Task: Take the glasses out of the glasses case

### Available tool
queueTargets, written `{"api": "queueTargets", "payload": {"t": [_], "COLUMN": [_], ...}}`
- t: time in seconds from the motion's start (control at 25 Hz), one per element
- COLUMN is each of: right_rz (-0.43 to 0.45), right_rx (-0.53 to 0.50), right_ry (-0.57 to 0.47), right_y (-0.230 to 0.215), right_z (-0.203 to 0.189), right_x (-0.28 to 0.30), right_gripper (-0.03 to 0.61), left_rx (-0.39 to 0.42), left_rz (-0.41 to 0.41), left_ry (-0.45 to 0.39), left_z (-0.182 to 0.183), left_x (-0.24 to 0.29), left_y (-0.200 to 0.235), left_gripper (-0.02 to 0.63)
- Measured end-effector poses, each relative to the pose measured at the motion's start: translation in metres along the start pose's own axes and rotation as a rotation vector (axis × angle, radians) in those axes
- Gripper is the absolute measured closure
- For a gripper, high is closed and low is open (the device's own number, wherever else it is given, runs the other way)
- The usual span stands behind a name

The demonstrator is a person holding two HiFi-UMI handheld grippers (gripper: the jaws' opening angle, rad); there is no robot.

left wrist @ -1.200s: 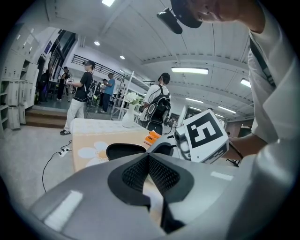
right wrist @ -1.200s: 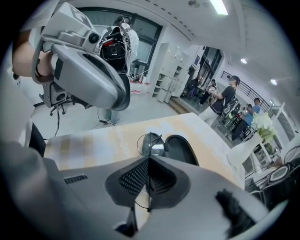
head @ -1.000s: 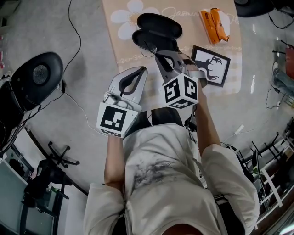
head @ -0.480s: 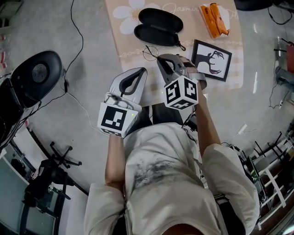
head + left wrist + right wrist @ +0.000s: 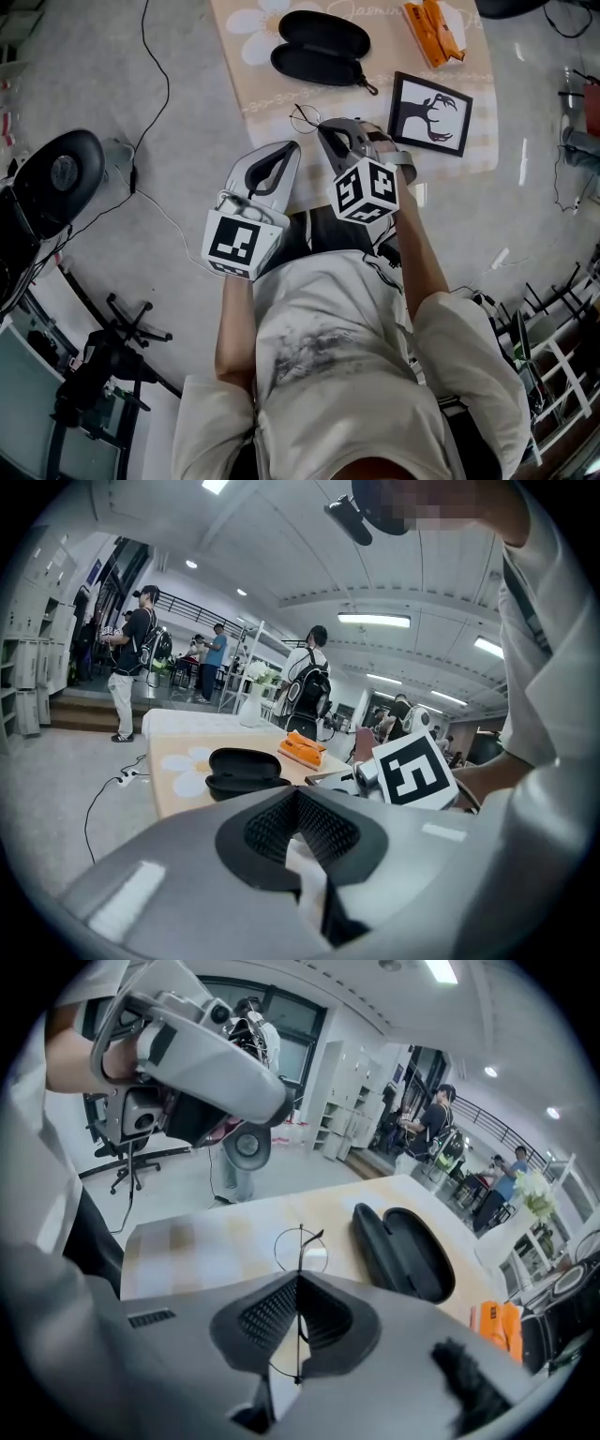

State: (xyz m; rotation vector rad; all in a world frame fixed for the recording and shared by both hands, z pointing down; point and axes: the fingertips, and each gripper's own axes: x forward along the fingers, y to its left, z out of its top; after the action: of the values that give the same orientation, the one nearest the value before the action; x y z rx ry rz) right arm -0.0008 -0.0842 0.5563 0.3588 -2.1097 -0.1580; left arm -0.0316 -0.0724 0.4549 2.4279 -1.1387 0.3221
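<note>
The black glasses case [image 5: 320, 48] lies open on the beige flower mat [image 5: 265, 91]; it also shows as the case [image 5: 403, 1249] and the case [image 5: 244, 766] in the two gripper views. My right gripper [image 5: 324, 127] is shut on the thin wire-rimmed glasses [image 5: 304, 117], holding them over the mat's near edge, clear of the case. In the right gripper view the glasses [image 5: 301, 1241] stand edge-on between the closed tips of the right gripper [image 5: 298, 1279]. My left gripper [image 5: 289, 148] hovers beside it, shut and holding nothing; its tips meet at the left gripper [image 5: 298, 795].
A framed black deer picture [image 5: 430, 112] lies right of the glasses. An orange packet [image 5: 434, 31] sits at the mat's far right. A black round seat [image 5: 53, 183] and a cable [image 5: 157, 84] are on the floor to the left. Several people stand in the background.
Both grippers have drawn back toward the person. The right one has carried the glasses away from the case to the mat's near edge. Jaws unchanged.
</note>
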Motion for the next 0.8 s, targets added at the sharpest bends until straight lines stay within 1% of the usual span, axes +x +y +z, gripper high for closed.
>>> {"api": "queueTargets", "payload": {"t": [0.32, 0.8], "right_rz": [0.024, 0.025], "right_rx": [-0.008, -0.033], "right_ry": [0.004, 0.008], "right_y": [0.016, 0.025], "right_z": [-0.007, -0.012], "right_x": [0.01, 0.018], "right_gripper": [0.56, 0.559], "left_rx": [-0.006, -0.006], "left_rz": [-0.004, -0.008], "left_ry": [0.01, 0.015], "left_z": [-0.009, -0.012], "left_x": [-0.003, -0.005], "left_y": [0.0, 0.0], "left_gripper": [0.607, 0.607]}}
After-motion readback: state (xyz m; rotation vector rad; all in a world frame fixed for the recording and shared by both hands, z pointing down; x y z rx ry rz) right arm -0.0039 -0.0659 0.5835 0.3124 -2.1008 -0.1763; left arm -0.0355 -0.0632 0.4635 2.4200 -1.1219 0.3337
